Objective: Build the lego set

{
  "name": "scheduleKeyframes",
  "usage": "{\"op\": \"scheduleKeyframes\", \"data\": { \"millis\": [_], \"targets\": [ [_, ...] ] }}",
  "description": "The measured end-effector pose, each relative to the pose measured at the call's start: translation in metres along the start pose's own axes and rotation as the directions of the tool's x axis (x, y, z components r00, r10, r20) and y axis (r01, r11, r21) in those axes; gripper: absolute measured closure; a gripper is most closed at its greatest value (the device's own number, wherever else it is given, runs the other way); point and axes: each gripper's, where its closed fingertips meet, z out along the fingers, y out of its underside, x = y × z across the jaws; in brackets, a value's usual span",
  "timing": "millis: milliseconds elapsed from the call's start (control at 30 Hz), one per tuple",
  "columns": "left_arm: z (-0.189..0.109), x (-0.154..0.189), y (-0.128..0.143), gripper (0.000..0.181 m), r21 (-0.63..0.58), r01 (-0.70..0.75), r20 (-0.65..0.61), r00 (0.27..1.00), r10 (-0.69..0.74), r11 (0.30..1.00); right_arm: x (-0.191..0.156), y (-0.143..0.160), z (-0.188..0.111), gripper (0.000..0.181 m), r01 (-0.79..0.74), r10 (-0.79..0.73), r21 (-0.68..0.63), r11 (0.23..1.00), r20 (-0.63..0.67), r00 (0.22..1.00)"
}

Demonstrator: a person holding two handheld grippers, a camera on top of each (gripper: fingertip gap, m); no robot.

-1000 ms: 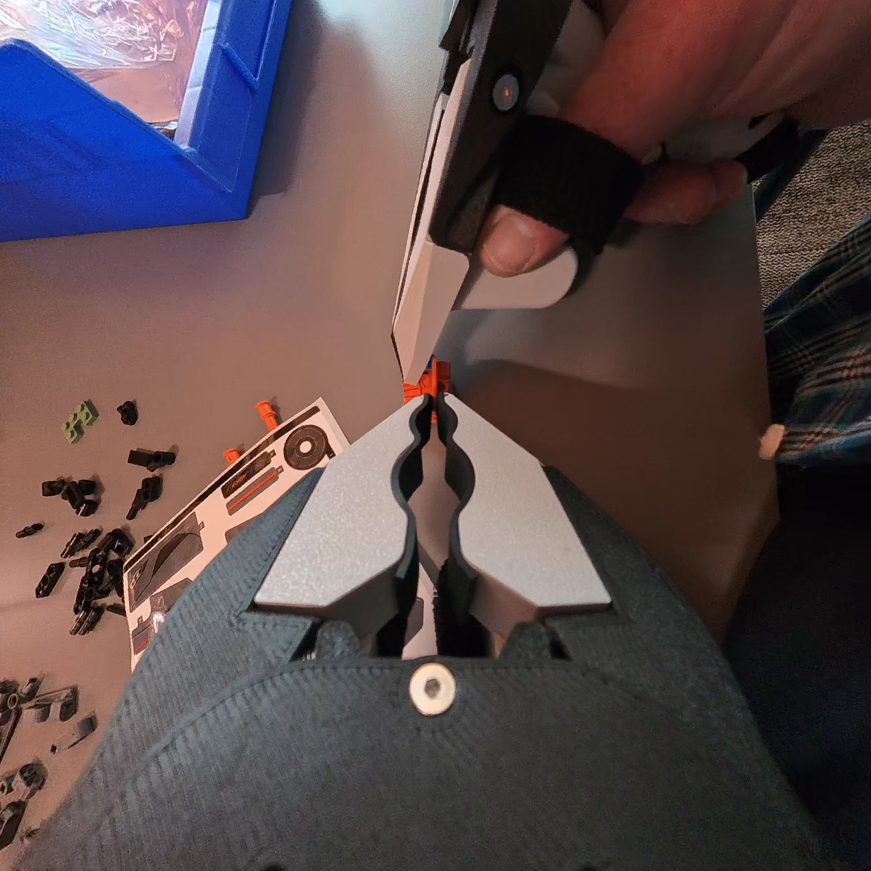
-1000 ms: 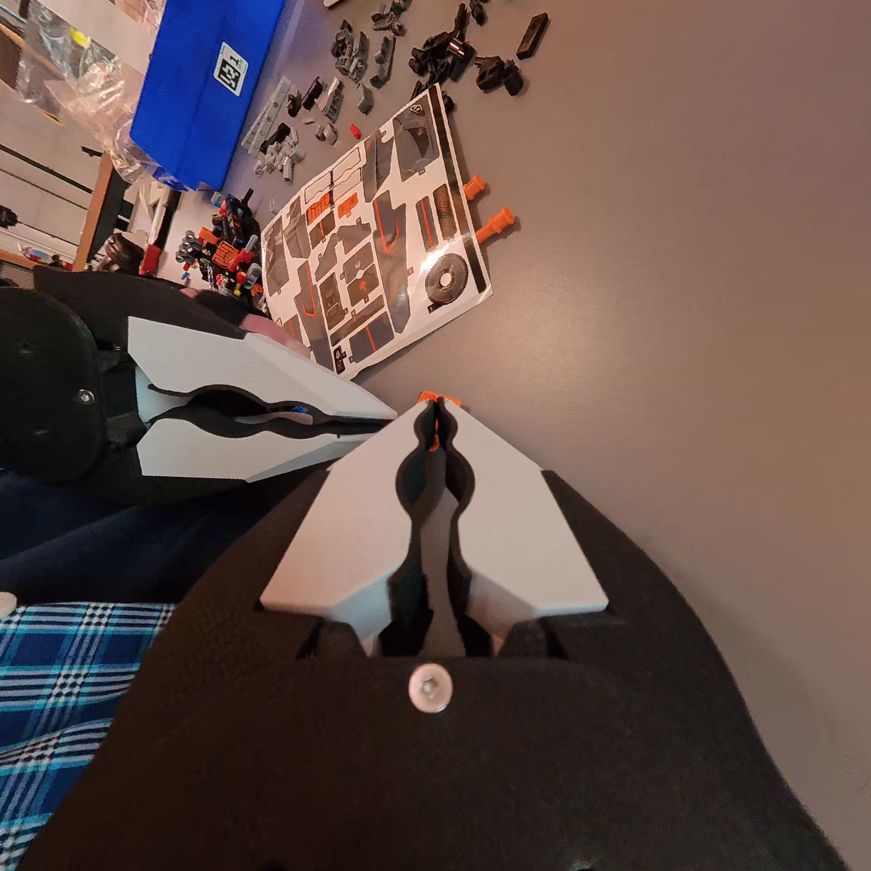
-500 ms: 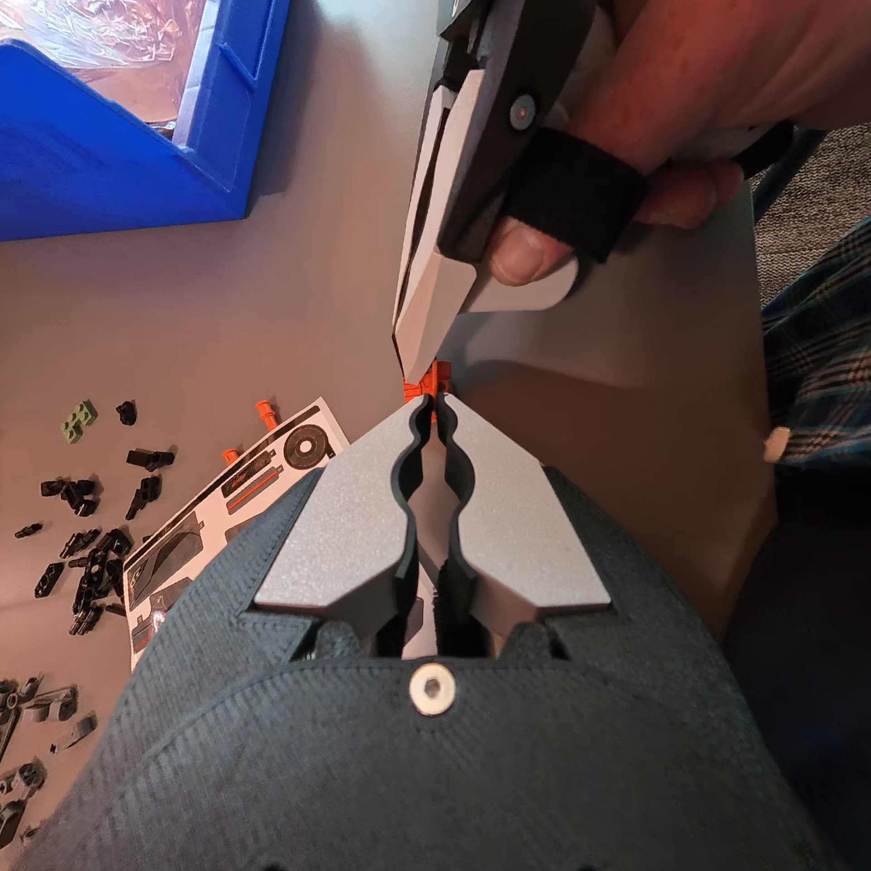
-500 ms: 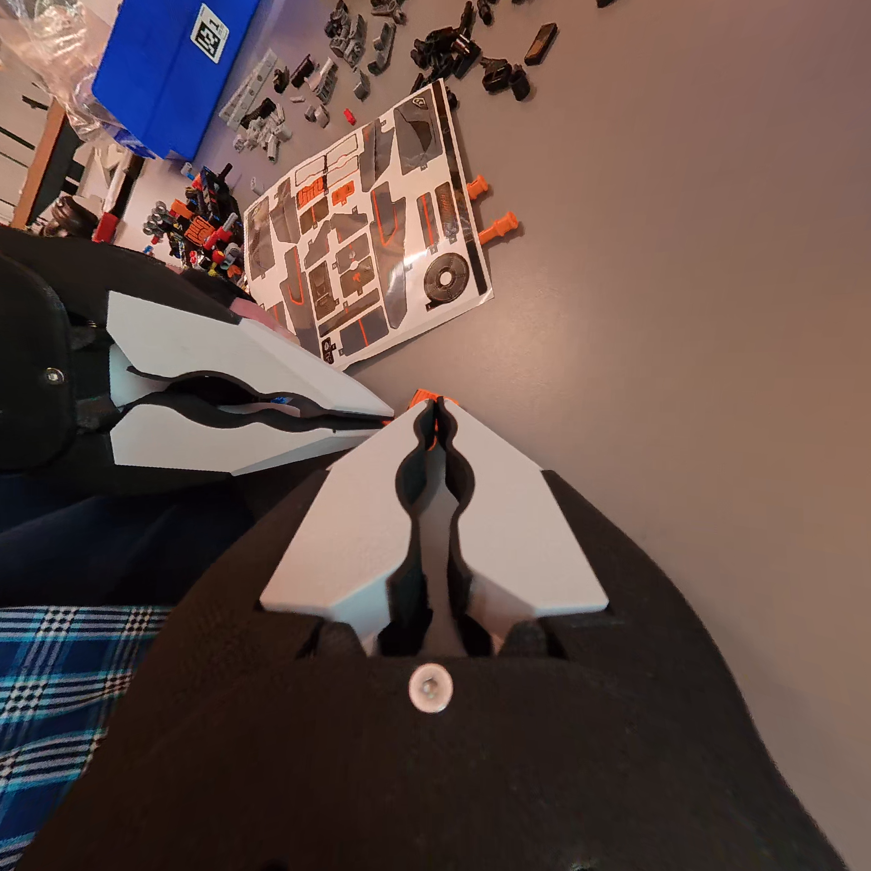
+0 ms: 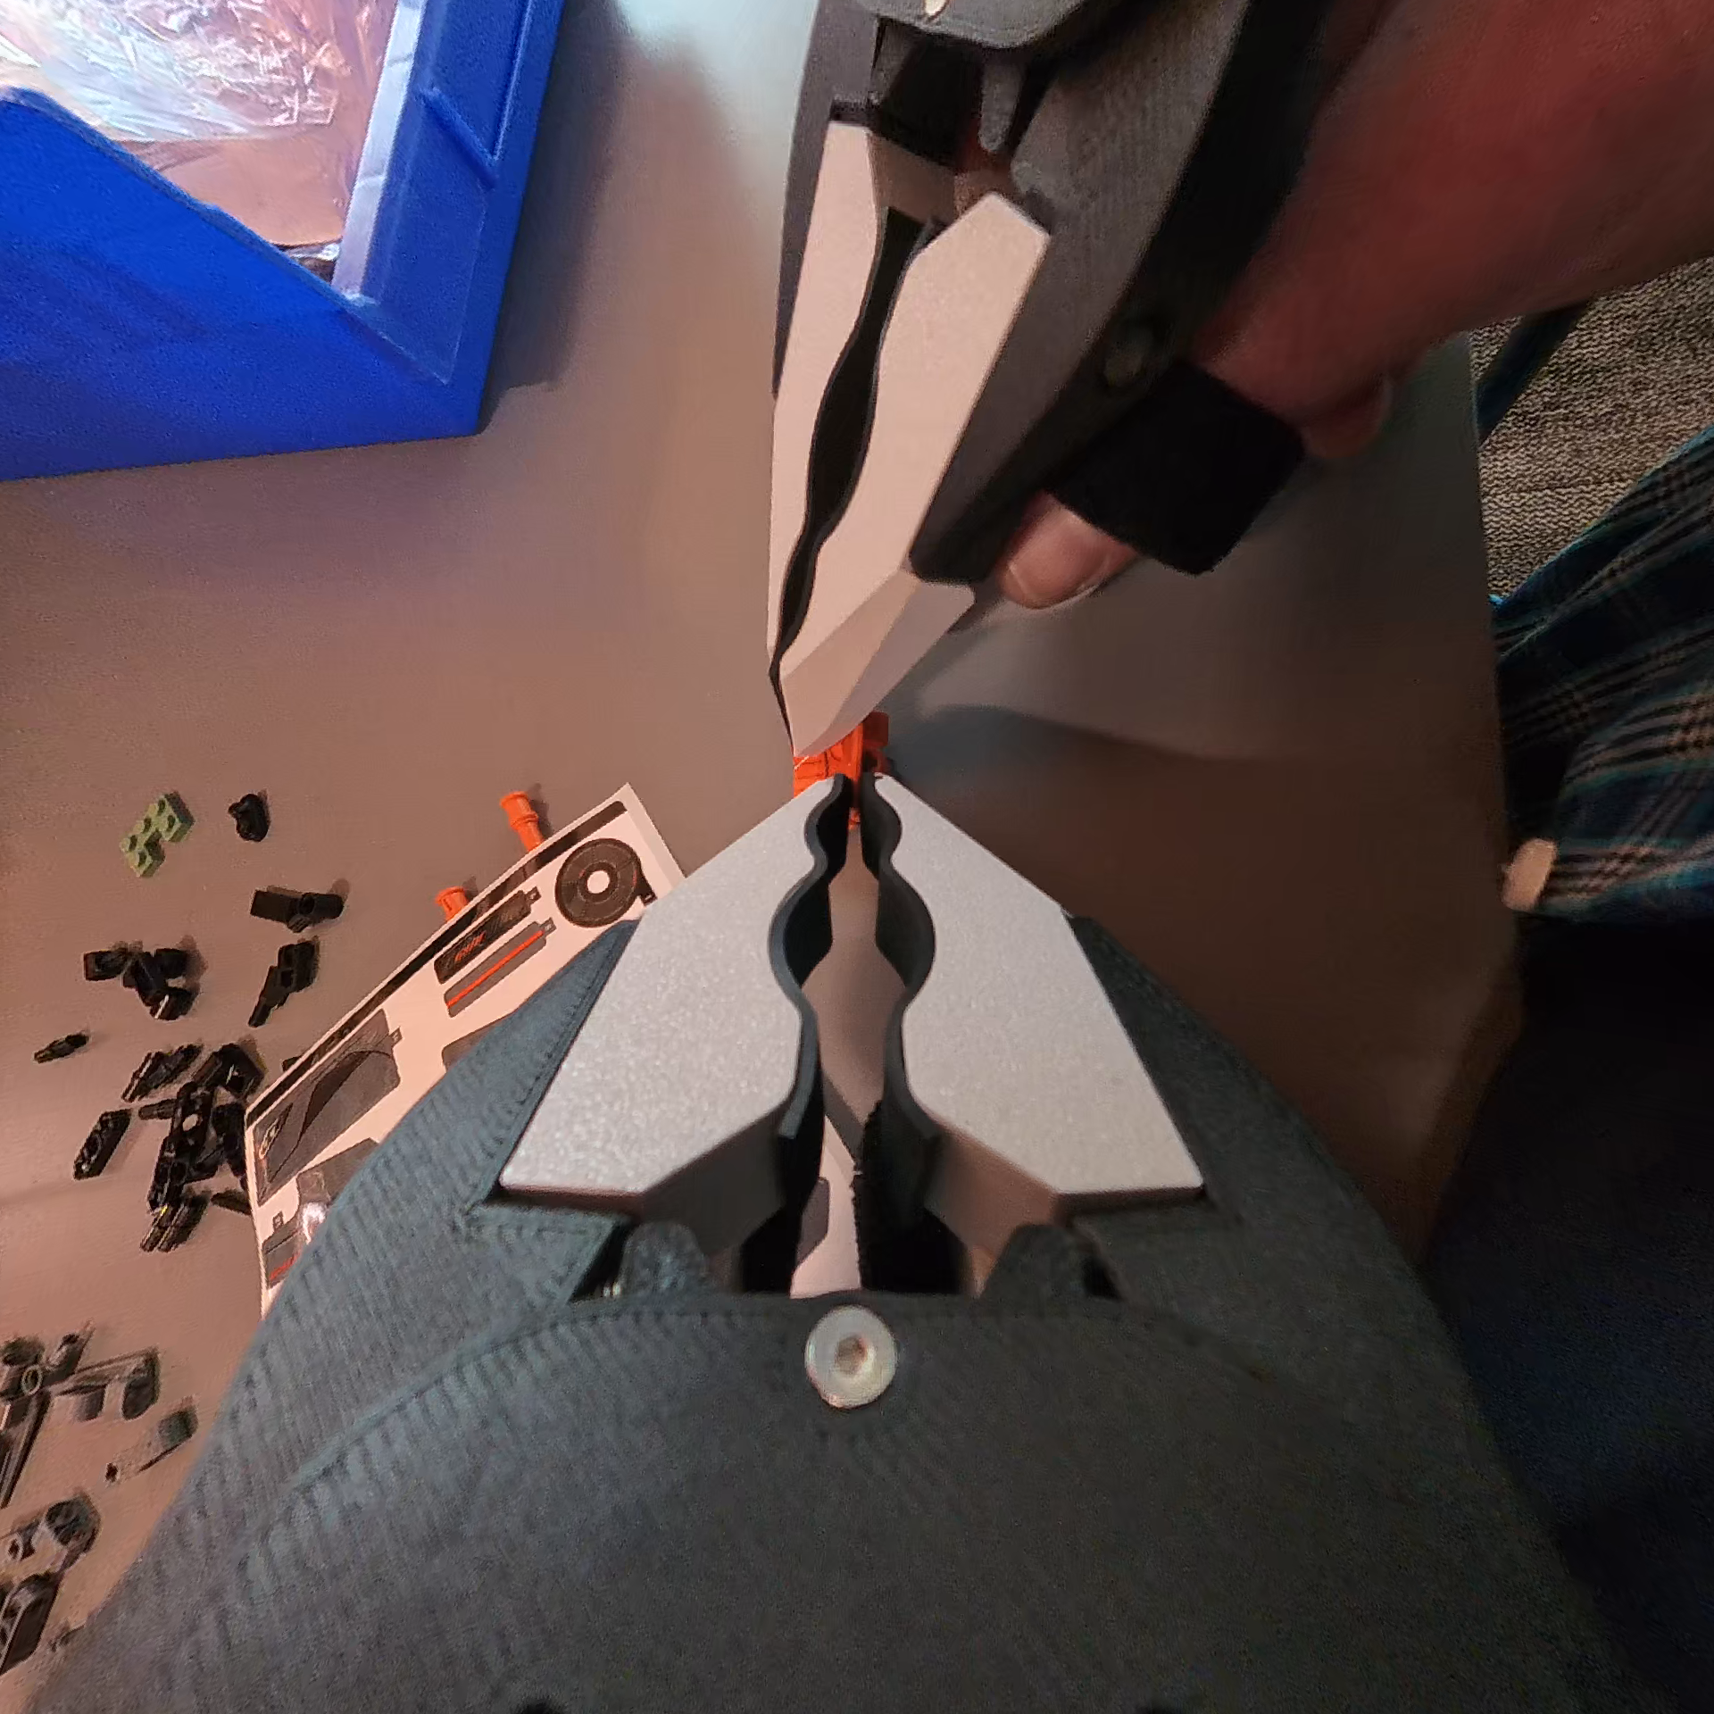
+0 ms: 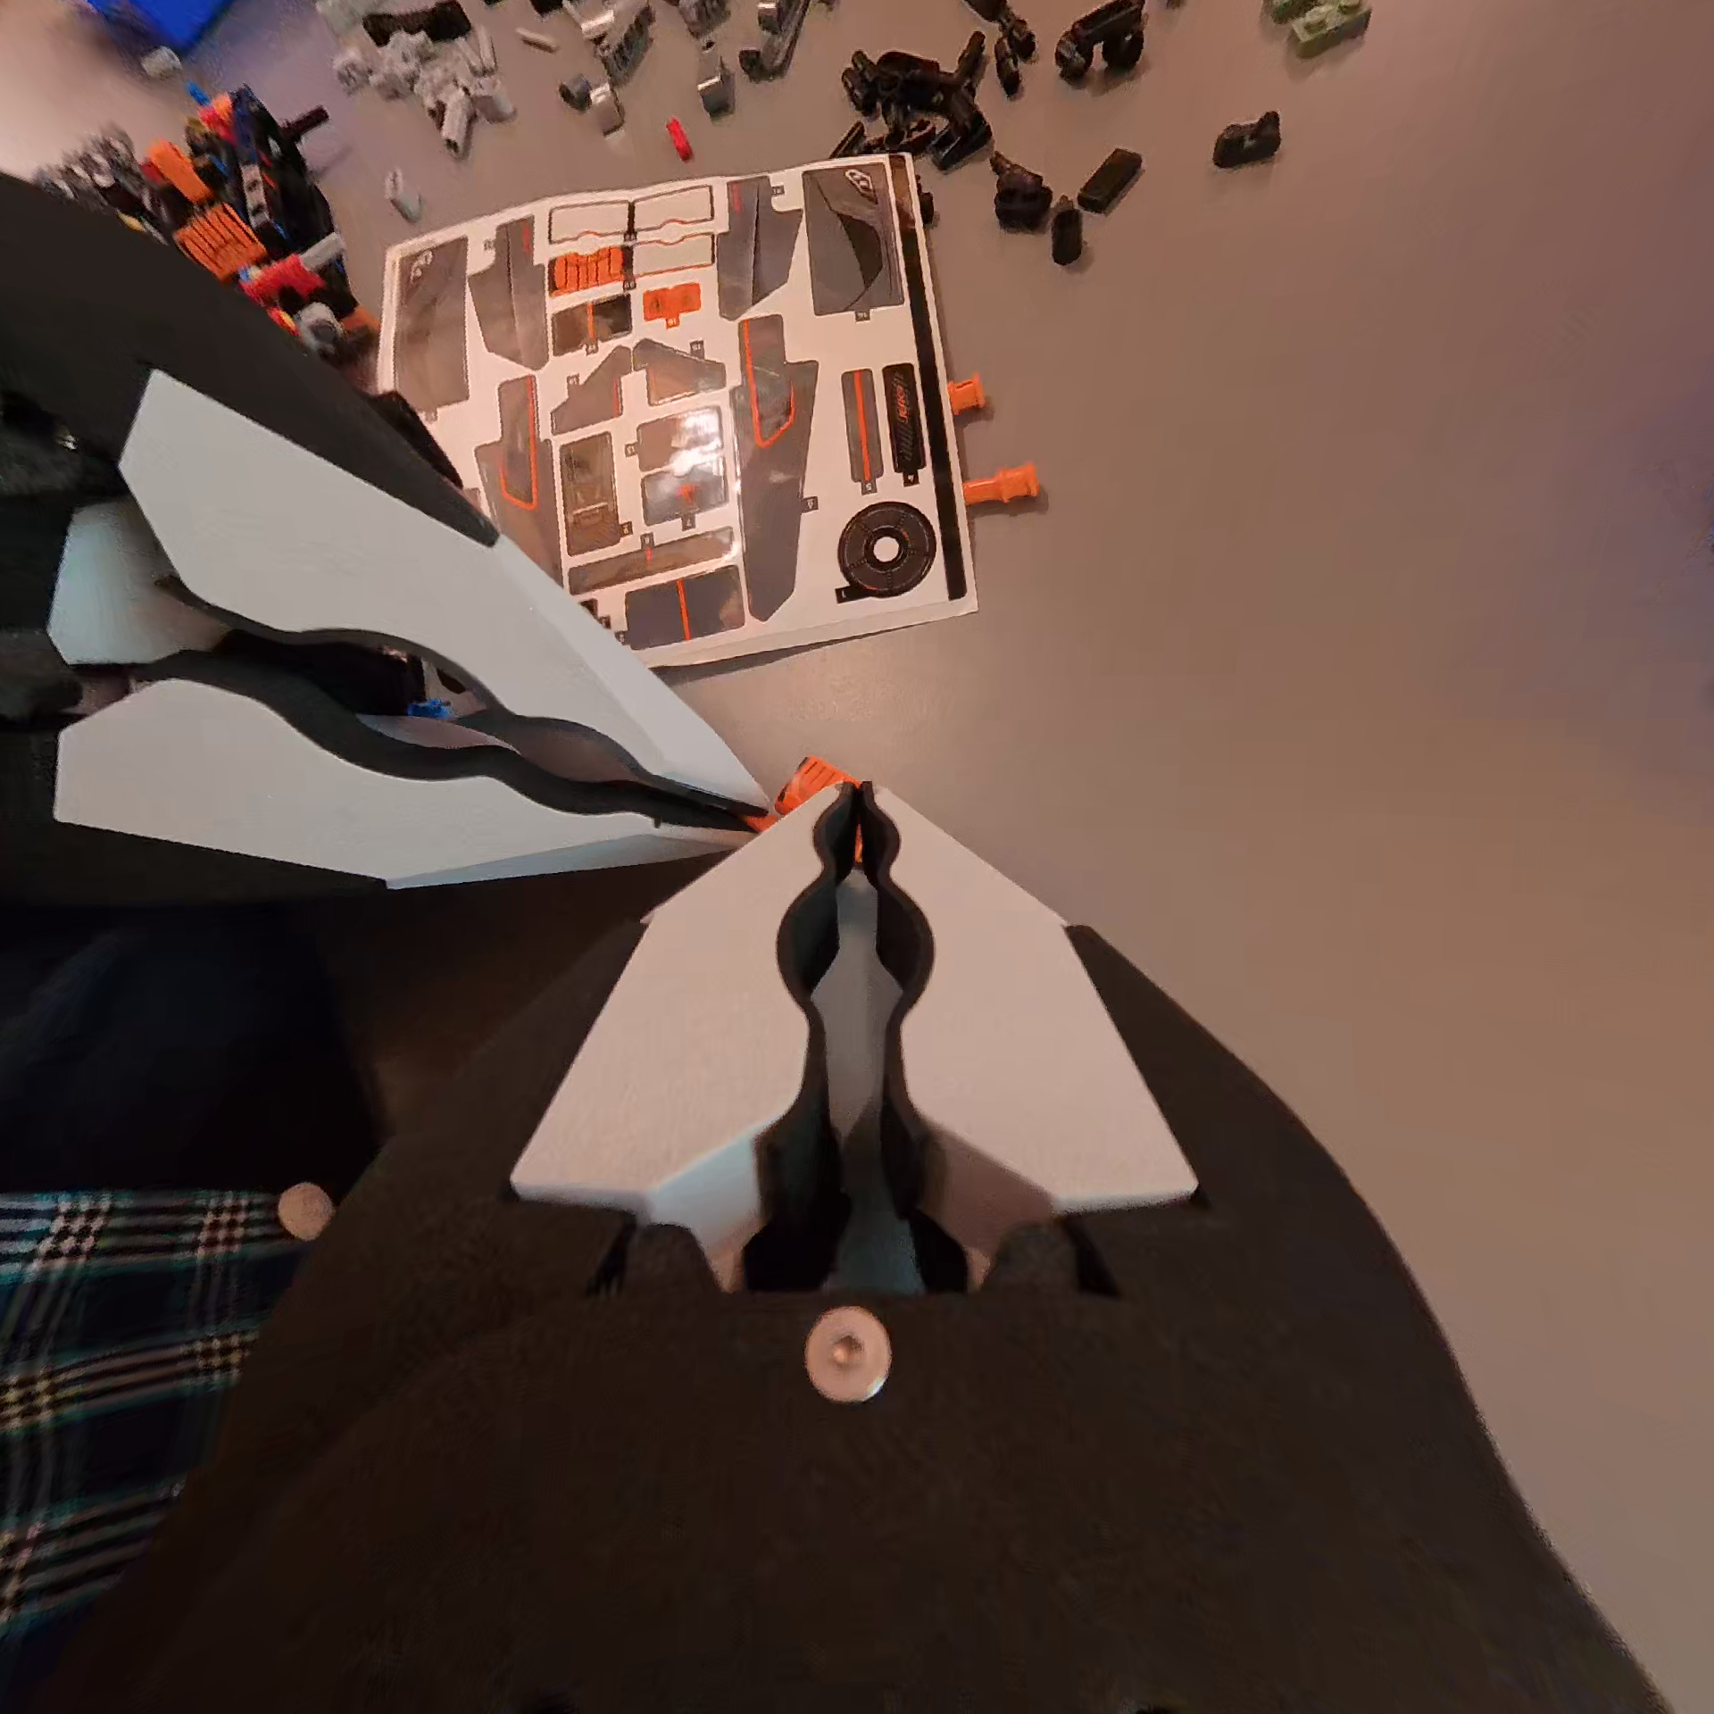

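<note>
Grippers meet tip to tip above the table (image 6: pixel 1345 835). Left gripper (image 5: pixel 854 799) is pinched tight on a small orange lego piece (image 5: pixel 849 756), and the right gripper (image 6: pixel 858 805) is clamped on that same piece from the other side. Sticker sheet (image 6: pixel 686 408) and loose black parts (image 5: pixel 176 1132) lie nearby.

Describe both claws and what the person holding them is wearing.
Left claw: pale grey wedge fingers with wavy black inner pads, a ribbed dark teal-grey body and one silver screw. Right claw: same fingers, matte black body, black finger strap. The sleeve is blue plaid.
</note>
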Motion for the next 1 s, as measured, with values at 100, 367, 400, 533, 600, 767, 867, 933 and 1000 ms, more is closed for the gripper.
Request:
{"op": "scheduleKeyframes", "data": {
  "millis": [100,367,400,533,600,767,867,933,1000],
  "targets": [
    [-0.001,0.001,0.001,0.179,-0.001,0.000,0.000,1.000,0.000,1.000,0.000,0.000,0.000,0.181,0.051,-0.051,-0.020,0.999,-0.025,0.998],
    [0.001,0.000,-0.001,0.179,-0.001,0.000,0.001,1.000,0.000,1.000,0.002,0.000,0.000,0.181,0.076,-0.077,-0.045,0.996,-0.028,0.997],
    [0.001,0.000,-0.001,0.179,-0.002,0.000,0.001,1.000,0.000,1.000,0.002,0.000,0.000,0.181,0.075,-0.076,-0.045,0.996,-0.026,0.997],
    [0.001,0.000,-0.001,0.179,-0.001,0.000,0.000,1.000,0.000,1.000,0.003,0.001,-0.001,0.181,0.125,-0.129,-0.068,0.990,-0.049,0.990],
    [0.001,0.001,-0.001,0.179,0.000,0.000,-0.002,1.000,0.000,1.000,0.003,0.001,-0.002,0.181,0.166,-0.172,-0.083,0.983,-0.064,0.983],
    [0.001,0.001,-0.001,0.179,0.000,-0.001,-0.003,1.000,0.001,1.000,0.003,0.000,-0.003,0.181,0.275,-0.287,-0.120,0.954,-0.101,0.952],
    [0.002,0.000,-0.002,0.179,-0.001,-0.002,-0.005,1.000,0.002,1.000,0.007,-0.001,-0.004,0.175,0.299,-0.316,-0.133,0.945,-0.127,0.940],
    [0.003,0.001,-0.002,0.179,0.000,-0.002,-0.005,1.000,0.002,1.000,0.010,-0.001,-0.005,0.174,0.304,-0.322,-0.142,0.942,-0.133,0.937],
    [0.003,0.001,-0.002,0.179,0.002,-0.003,-0.008,1.000,0.003,1.000,0.011,0.000,-0.005,0.174,0.291,-0.308,-0.138,0.947,-0.120,0.944]
  ]
}}
